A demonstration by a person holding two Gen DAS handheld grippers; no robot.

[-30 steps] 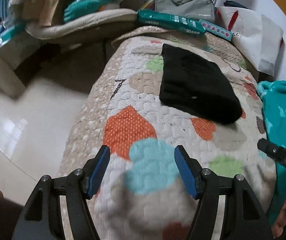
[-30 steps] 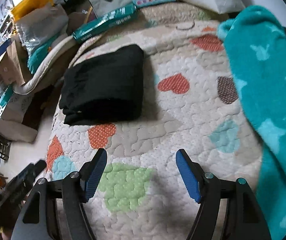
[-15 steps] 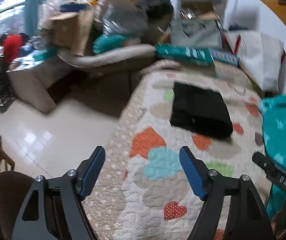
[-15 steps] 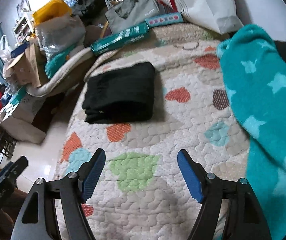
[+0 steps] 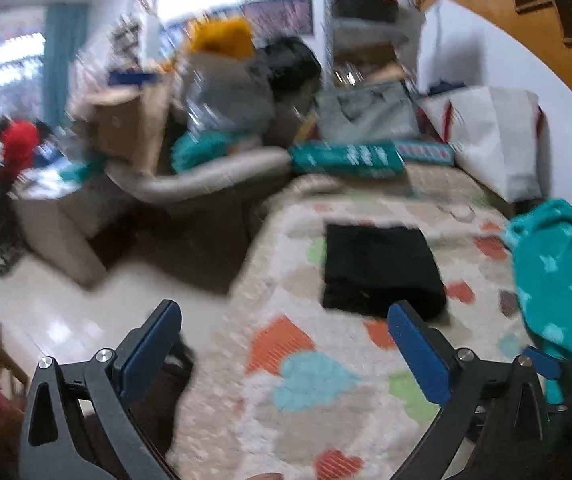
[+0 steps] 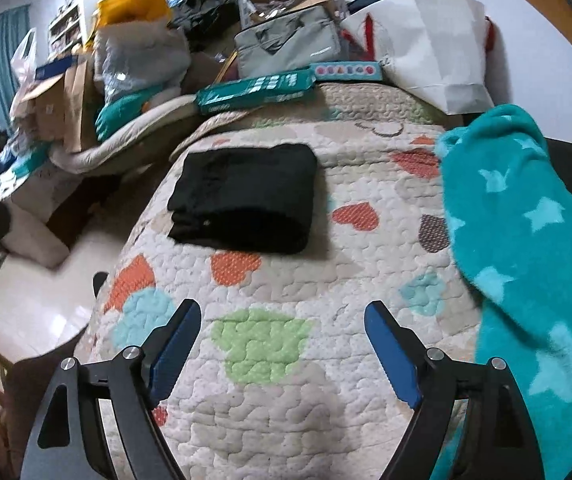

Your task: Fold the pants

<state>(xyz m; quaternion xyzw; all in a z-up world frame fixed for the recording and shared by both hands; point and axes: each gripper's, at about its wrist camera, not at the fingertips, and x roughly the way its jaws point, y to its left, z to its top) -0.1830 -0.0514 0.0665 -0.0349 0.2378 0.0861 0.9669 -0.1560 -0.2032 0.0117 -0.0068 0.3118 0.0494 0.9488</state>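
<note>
The black pants (image 6: 245,196) lie folded into a flat rectangle on the heart-patterned quilt (image 6: 269,360) of the bed. They also show in the blurred left wrist view (image 5: 382,268). My right gripper (image 6: 281,320) is open and empty, well back from the pants, above the quilt. My left gripper (image 5: 286,320) is open and empty, back from the pants near the bed's left edge.
A teal star blanket (image 6: 526,240) lies along the bed's right side. Teal boxes (image 6: 257,88), a grey bag (image 6: 286,48) and a white bag (image 6: 430,48) crowd the far end. Tiled floor (image 5: 45,312) and clutter lie to the left.
Both grippers have pulled back and up from the bed, so the folded pants look smaller and farther away. Both stay open and empty.
</note>
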